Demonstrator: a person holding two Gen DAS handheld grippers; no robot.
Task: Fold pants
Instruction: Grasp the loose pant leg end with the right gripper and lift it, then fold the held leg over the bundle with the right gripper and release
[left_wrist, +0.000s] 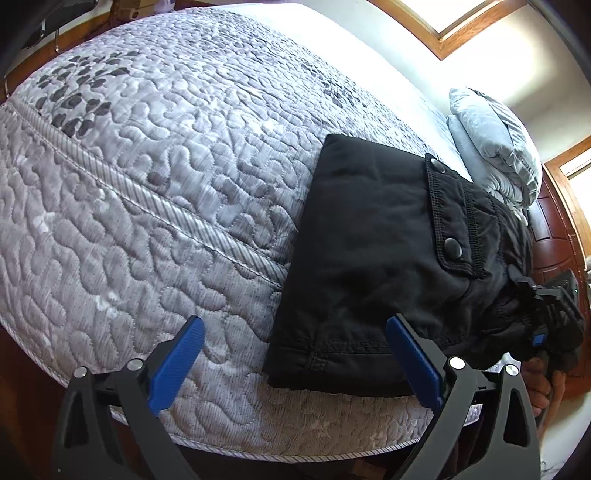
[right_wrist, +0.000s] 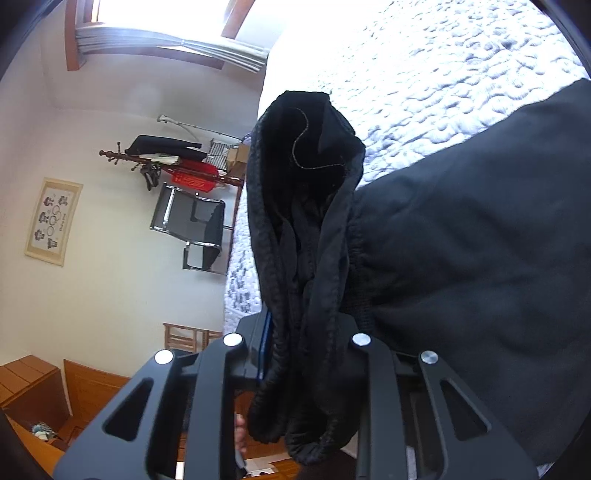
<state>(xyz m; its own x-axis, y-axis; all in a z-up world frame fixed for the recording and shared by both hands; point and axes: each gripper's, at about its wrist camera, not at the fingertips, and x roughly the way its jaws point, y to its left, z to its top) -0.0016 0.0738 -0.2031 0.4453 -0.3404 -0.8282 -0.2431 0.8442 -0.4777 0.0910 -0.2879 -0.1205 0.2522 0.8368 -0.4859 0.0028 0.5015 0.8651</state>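
Observation:
Black pants (left_wrist: 369, 240) lie folded into a thick rectangle near the front right edge of the bed. A pocket flap with two snap buttons (left_wrist: 452, 252) faces up. My left gripper (left_wrist: 295, 328) is open at the pants' near hem. Its right blue finger (left_wrist: 413, 358) overlaps the hem and its left one rests over bare quilt. My right gripper (right_wrist: 306, 332) is shut on a bunched fold of the pants' waist end (right_wrist: 303, 221), which rises in front of the camera and hides the pads. In the left wrist view this right gripper (left_wrist: 546, 317) sits at the pants' right end.
A grey quilted bedspread (left_wrist: 147, 184) covers the bed, with its edge just below my left gripper. Pillows (left_wrist: 491, 136) are stacked at the far right by dark wooden panels (left_wrist: 554, 236). Beyond the bed stand a black chair (right_wrist: 192, 225) and a coat rack (right_wrist: 166, 162).

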